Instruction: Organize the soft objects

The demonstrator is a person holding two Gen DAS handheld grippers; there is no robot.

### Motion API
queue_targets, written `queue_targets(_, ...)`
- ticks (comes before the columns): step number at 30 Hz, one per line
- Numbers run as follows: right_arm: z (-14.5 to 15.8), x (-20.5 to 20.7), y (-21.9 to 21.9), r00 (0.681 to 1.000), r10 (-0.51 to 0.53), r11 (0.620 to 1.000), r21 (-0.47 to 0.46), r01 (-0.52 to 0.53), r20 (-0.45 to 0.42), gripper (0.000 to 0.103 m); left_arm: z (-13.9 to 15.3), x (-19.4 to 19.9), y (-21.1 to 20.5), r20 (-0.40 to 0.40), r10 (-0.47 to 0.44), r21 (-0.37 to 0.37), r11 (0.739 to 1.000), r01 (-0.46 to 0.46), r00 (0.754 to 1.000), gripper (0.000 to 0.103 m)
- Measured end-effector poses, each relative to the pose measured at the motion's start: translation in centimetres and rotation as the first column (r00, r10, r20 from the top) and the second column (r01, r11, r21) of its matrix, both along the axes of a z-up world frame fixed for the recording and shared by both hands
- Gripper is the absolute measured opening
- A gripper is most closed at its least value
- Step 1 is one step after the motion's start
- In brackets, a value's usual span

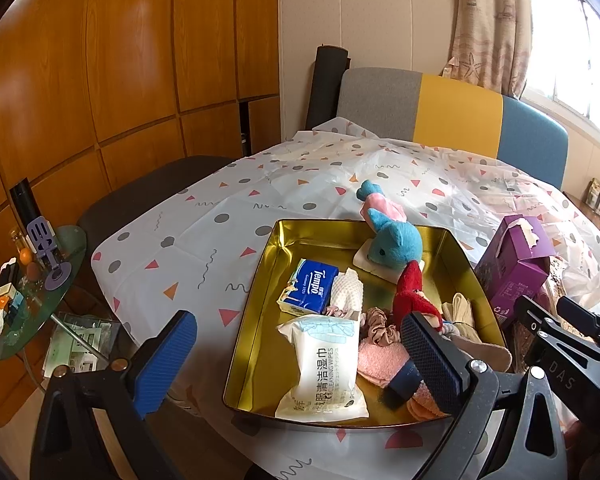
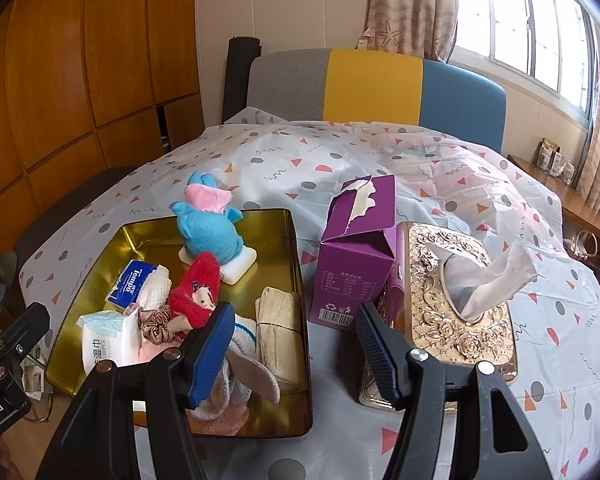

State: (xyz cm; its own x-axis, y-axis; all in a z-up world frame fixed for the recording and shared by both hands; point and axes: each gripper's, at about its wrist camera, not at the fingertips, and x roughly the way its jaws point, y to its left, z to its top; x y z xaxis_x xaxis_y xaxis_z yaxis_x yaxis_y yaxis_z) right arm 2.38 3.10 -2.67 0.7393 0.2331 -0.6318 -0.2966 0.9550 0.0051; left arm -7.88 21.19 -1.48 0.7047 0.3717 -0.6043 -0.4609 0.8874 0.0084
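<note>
The right gripper (image 2: 296, 344) hangs with jaws apart and empty between the gold tin (image 2: 300, 280) of soft toys and the purple box (image 2: 352, 276).

On the table (image 2: 440, 168) stands a tin (image 2: 296, 280), holding a wipes pack (image 1: 324, 368) at its near left and a tissue packet (image 1: 312, 288) behind that. A plush (image 2: 210, 228) leans over the far rim, a doll (image 2: 196, 292) just before it, folded cloths (image 2: 278, 320) along the right wall. Right of the tin stands a carton (image 2: 356, 252), with a tissue box (image 2: 456, 300) beside it, touching.
</note>
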Motion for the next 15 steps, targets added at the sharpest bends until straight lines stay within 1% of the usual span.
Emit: queue_targets(15, -0.36, 0.00, -0.01, 1.000, 0.001, 1.000, 0.003, -0.001, -0.010, 0.064, -0.28, 0.07, -0.19, -0.013, -0.004, 0.002, 1.000, 0.004, 1.000, 0.103)
